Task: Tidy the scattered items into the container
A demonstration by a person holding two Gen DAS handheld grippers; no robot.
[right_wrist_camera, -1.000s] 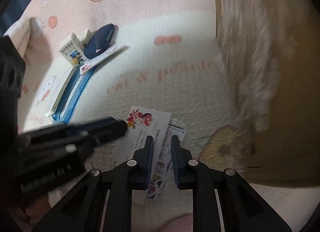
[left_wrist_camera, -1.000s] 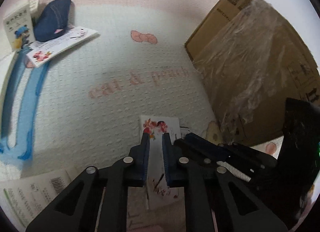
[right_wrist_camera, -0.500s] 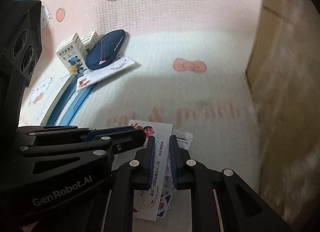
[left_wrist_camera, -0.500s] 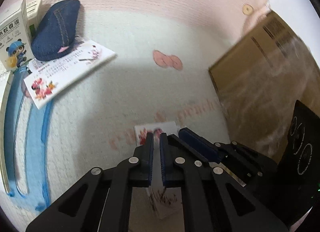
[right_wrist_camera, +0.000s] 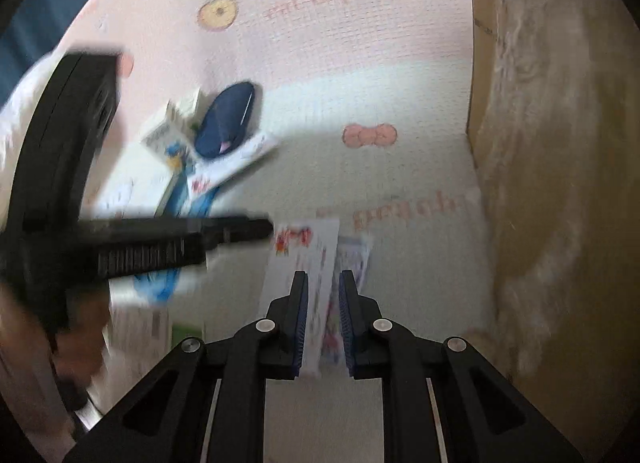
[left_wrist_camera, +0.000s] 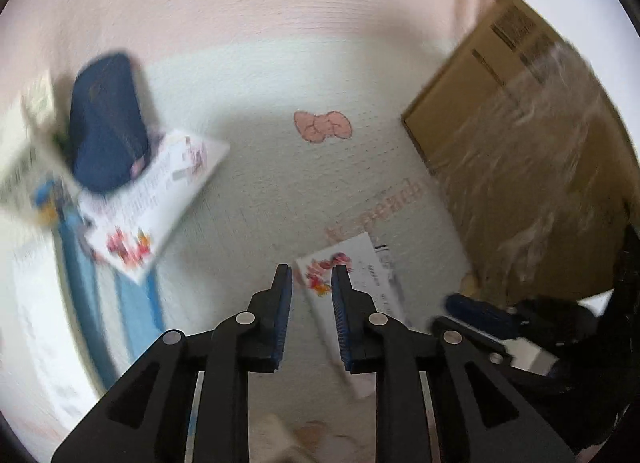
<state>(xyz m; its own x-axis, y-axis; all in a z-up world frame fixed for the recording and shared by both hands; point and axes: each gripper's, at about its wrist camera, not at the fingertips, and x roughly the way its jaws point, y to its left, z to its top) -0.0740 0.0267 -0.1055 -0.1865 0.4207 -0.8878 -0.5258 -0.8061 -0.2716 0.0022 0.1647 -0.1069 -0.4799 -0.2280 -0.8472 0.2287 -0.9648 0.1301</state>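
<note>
The task's thing here is a white card (right_wrist_camera: pixel 304 283) with red flowers printed at its top end and small lines of text below. A second, smaller printed packet (right_wrist_camera: pixel 352 259) lies just beside it on the right. The right tongs (right_wrist_camera: pixel 323 317) are narrow and hold the white card between their blue pads. The left tongs (left_wrist_camera: pixel 311 313) are opening, with a gap between the pads; the card's corner (left_wrist_camera: pixel 348 275) shows behind the gap, but no pad presses on it.

Farther away I count one dark blue pouch (left_wrist_camera: pixel 108 123), one more flowered card (left_wrist_camera: pixel 156 199) under its edge, two small white boxes (right_wrist_camera: pixel 172 131) and one blue strip (left_wrist_camera: pixel 80 263). One cardboard box (left_wrist_camera: pixel 528 151), lined with clear plastic, stands at the right.

Everything lies on a pink and white mat (left_wrist_camera: pixel 280 75) with bows, a cat face and words printed on it. The pictures are blurred.
</note>
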